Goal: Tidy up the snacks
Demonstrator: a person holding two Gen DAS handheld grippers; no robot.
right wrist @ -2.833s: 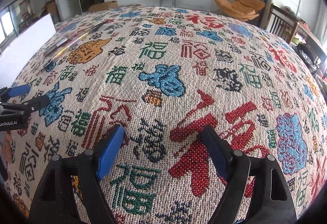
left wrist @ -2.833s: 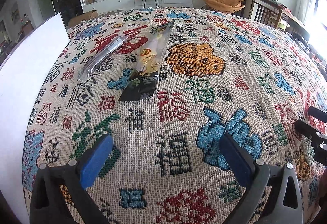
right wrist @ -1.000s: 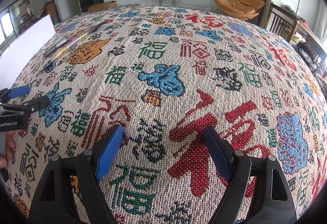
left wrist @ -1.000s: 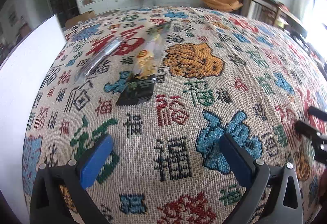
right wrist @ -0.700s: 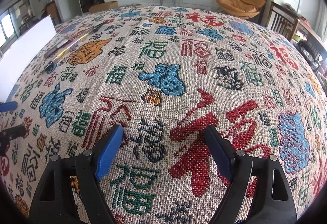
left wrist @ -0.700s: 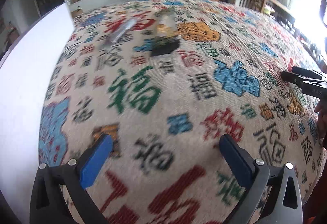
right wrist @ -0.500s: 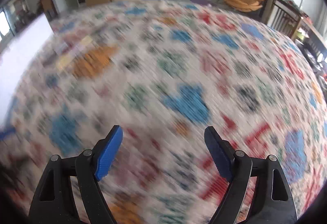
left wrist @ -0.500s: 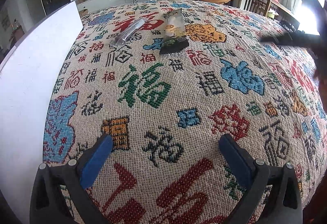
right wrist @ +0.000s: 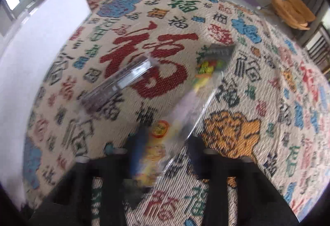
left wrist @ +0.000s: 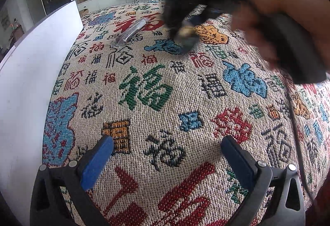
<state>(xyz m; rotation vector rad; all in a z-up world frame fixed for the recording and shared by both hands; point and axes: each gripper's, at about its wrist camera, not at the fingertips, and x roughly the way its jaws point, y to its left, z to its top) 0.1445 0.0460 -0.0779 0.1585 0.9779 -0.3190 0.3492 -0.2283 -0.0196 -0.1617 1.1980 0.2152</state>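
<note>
Left wrist view: the left claw (left wrist: 165, 155) hangs with its two blue-padded fingers (left wrist: 97, 162) spread wide and nothing between them, over a counter covered by a woven cloth (left wrist: 148, 94) printed with coloured characters. A white board (left wrist: 31, 73) stands along the cloth's left edge. Far up the cloth lies a clear plastic packet (left wrist: 132, 31), flat and slanted. To its right the right claw (left wrist: 181, 30), a dark blur, reaches down onto a second snack bag (left wrist: 188, 37), whose dark lower end shows beneath it. The hand (left wrist: 274, 19) gripping that tool fills the upper right corner.

Right wrist view: the picture is smeared by motion. The right claw (right wrist: 165, 149) points steeply down at the cloth (right wrist: 257, 85), and its jaws have just been closing; the near end of the snack bag (right wrist: 179, 120) lies between them. The blur hides whether the pads actually press on the bag. The bag is long, clear in the middle with yellow and orange print, and runs away up the cloth to a dark top edge. The clear plastic packet (right wrist: 121, 79) lies just to its left, apart from it, on a large red character. The white board (right wrist: 35, 44) stands at the left.
</note>
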